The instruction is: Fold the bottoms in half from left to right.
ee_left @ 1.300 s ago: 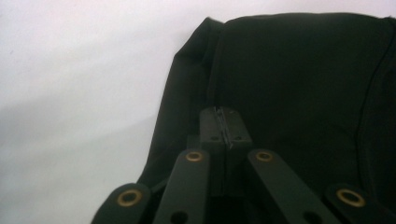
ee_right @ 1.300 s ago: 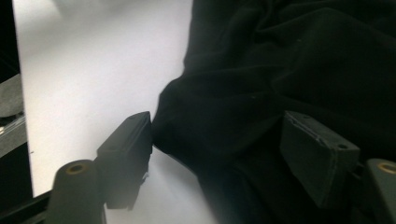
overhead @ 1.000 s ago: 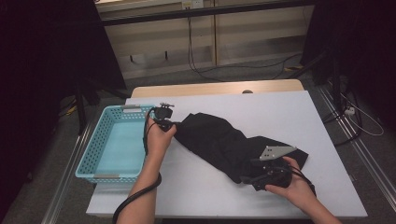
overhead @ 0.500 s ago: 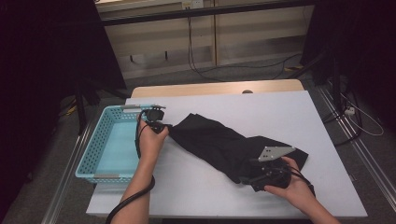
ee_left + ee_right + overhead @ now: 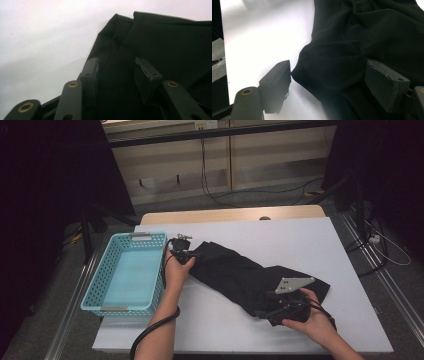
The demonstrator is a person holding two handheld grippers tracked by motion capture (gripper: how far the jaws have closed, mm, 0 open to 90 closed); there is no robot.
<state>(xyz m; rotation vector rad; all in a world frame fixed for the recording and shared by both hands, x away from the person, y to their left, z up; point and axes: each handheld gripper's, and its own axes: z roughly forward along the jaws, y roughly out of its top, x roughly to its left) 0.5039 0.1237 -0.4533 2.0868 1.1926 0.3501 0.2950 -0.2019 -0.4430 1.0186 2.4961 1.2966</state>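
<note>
High view, going left to right: a light-blue perforated plastic basket [image 5: 127, 272] sits empty at the left edge of the white desk [image 5: 300, 240], its long side near the left hand. Just right of it, the left gripper [image 5: 181, 251] rests at the far-left end of a crumpled black fabric garment [image 5: 240, 275], which stretches diagonally across the middle of the desk toward the near right. The left gripper's jaws have just been opening; in the left gripper view they stand partly apart over the garment's folded corner [image 5: 117, 22], with cloth lying between them but neither pad pressing on it. I judge that this end has been let go and laid down, perhaps to flatten or re-grasp it.

Farther right, the right gripper [image 5: 272, 310], topped by its grey three-cornered plate [image 5: 294, 284], sits at the near-right end of the garment. In the right gripper view its jaws stand apart around a thick bunched fold [image 5: 332, 67]; the left pad touches the fold's edge, but I cannot tell whether the fold is truly pinched. This hand seems to anchor the cloth while the other works.

Nothing blocks the way between garment and basket; the basket's near wall is the one thing to clear. Cables and dark frames lie beyond the desk.
</note>
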